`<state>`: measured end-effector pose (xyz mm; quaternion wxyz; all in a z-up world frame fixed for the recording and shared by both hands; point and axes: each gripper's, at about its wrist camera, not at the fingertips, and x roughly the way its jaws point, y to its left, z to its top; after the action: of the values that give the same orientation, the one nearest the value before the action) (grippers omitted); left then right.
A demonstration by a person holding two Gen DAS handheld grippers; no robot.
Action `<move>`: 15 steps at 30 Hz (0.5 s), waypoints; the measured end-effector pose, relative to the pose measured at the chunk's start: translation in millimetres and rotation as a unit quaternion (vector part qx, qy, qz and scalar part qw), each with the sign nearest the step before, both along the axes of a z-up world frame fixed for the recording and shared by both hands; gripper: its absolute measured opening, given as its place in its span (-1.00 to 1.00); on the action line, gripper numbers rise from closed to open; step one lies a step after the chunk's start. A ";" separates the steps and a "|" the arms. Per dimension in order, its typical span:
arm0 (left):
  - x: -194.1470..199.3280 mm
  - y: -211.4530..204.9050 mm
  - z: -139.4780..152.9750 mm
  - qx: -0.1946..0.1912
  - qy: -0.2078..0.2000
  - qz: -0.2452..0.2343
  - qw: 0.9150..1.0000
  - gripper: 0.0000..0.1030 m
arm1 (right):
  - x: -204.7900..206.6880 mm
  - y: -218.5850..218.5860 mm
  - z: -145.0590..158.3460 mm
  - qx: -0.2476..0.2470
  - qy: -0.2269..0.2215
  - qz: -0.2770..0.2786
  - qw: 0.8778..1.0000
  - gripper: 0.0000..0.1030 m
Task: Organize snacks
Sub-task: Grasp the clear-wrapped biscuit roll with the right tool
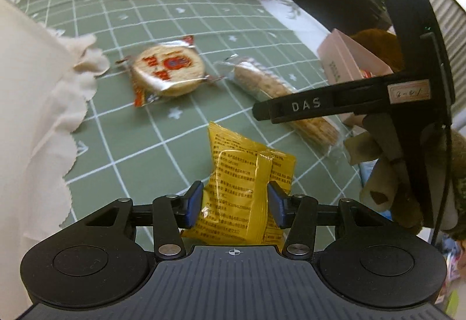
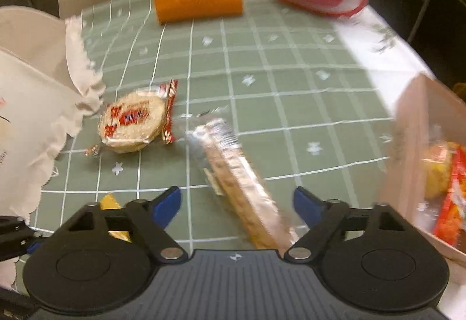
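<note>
My left gripper (image 1: 235,205): black body, ribbed grey top plate w/ small crosshair mark, two round black discs at the sides, silver rivets on the linkage arms, blue pads (image 1: 194,203). My right gripper (image 2: 237,205): same build, same blue pads (image 2: 166,207). From left cam, right unit's side reads "DAS" in white, plus a handwritten paper label; thin black cable alongside.
</note>
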<state>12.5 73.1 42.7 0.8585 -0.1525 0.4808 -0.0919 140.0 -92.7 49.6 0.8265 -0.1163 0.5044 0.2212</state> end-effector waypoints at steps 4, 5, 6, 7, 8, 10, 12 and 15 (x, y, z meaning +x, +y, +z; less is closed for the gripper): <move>0.3 -2.1 -2.8 0.001 0.006 0.002 1.000 0.03 | -10.5 -14.6 7.2 0.015 0.009 -0.005 1.000 -0.35; 0.4 -3.7 -2.5 0.001 0.005 -0.001 1.000 0.03 | -15.1 -24.3 11.6 0.030 0.017 -0.012 0.999 -0.43; 1.2 -5.1 -2.2 0.001 0.005 -0.005 1.000 0.03 | -19.5 -31.2 14.4 0.039 0.019 -0.019 0.999 -0.45; 1.9 -7.8 -1.7 0.000 0.004 -0.008 1.000 0.03 | -25.5 -39.8 18.3 0.044 0.018 -0.027 0.999 -0.50; 2.7 -11.3 -1.4 -0.001 0.003 -0.012 1.000 0.03 | -32.4 -48.5 21.1 0.048 0.018 -0.037 0.998 -0.54; 3.7 -19.9 1.2 -0.007 0.001 -0.025 1.000 0.03 | -46.6 -70.1 26.8 0.063 0.023 -0.057 0.996 -0.62; 3.7 -30.4 4.1 -0.011 -0.001 -0.041 0.999 0.03 | -62.1 -94.1 31.2 0.082 0.027 -0.079 0.993 -0.69; 2.4 -51.0 7.8 -0.016 -0.005 -0.071 0.997 0.03 | -83.7 -129.0 35.0 0.097 0.025 -0.115 0.988 -0.80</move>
<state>14.8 22.0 50.5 0.8496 -0.1314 0.4849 -0.1606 56.4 -221.7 84.6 0.8410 0.0283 0.5109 0.1756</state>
